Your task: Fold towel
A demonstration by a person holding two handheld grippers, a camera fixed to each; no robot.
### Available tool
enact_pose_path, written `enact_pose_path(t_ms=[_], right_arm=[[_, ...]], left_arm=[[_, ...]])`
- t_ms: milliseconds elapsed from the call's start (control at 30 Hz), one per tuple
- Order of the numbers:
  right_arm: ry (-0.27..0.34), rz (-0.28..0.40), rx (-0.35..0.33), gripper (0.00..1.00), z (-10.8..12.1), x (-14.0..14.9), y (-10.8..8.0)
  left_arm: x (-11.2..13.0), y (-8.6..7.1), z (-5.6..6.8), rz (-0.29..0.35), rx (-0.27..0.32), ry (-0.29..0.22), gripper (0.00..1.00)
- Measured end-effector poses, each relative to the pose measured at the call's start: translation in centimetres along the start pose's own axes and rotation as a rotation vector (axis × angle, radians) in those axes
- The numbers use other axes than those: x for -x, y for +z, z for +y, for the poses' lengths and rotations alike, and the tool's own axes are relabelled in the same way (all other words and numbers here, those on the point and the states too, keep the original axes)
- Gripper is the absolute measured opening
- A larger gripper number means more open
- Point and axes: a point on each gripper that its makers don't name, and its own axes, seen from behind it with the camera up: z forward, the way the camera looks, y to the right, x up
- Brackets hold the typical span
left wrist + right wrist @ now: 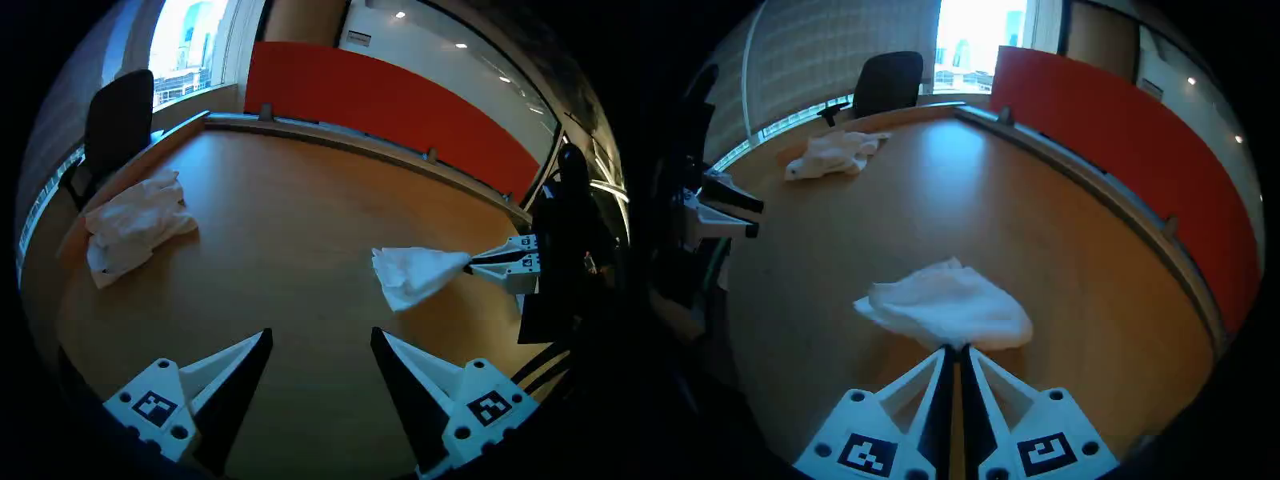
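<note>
Your right tongs [956, 350] pinch near edge of towel [948, 308] on bench [960, 192]. Your left tongs [320, 336] gape wide, nothing held; crumpled cloth [136, 224] at ten o'clock.

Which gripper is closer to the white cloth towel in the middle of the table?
Right. The right gripper pinches the white cloth towel at its edge; the left gripper hangs open, apart from it.

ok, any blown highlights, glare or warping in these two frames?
Left gripper view: the window is blown out, the red partition bows from the fisheye, and the picture's right edge is in deep shadow. Right gripper view: the window clips to white too, with a pale sheen on the table below it; the towel pinched by the right gripper looks sharp.
</note>
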Motion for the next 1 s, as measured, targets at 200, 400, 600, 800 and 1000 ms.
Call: enact_pose_path(t_ms=[200, 400, 600, 800, 1000], right_arm=[[-0.024, 0.048, 0.024, 0.05, 1.4, -3.6, -2.2], [-0.040, 0.076, 0.050, 0.05, 2.7, -5.8, -4.2], [-0.041, 0.082, 0.068, 0.05, 3.5, -6.1, -5.7], [-0.022, 0.091, 0.075, 0.05, 4.2, -5.9, -6.6], [-0.006, 0.094, 0.089, 0.05, 5.5, -5.5, -7.8]], left_arm=[[-0.9, -0.3, 0.2, 0.015, 0.010, 0.010, 0.91], [-1.5, -0.5, 0.5, 0.023, 0.020, 0.012, 0.91], [-1.8, -0.6, 1.0, 0.028, 0.030, 0.023, 0.91], [-1.9, -0.6, 1.2, 0.027, 0.034, 0.033, 0.91], [-2.1, -0.4, 1.3, 0.026, 0.036, 0.037, 0.91]])
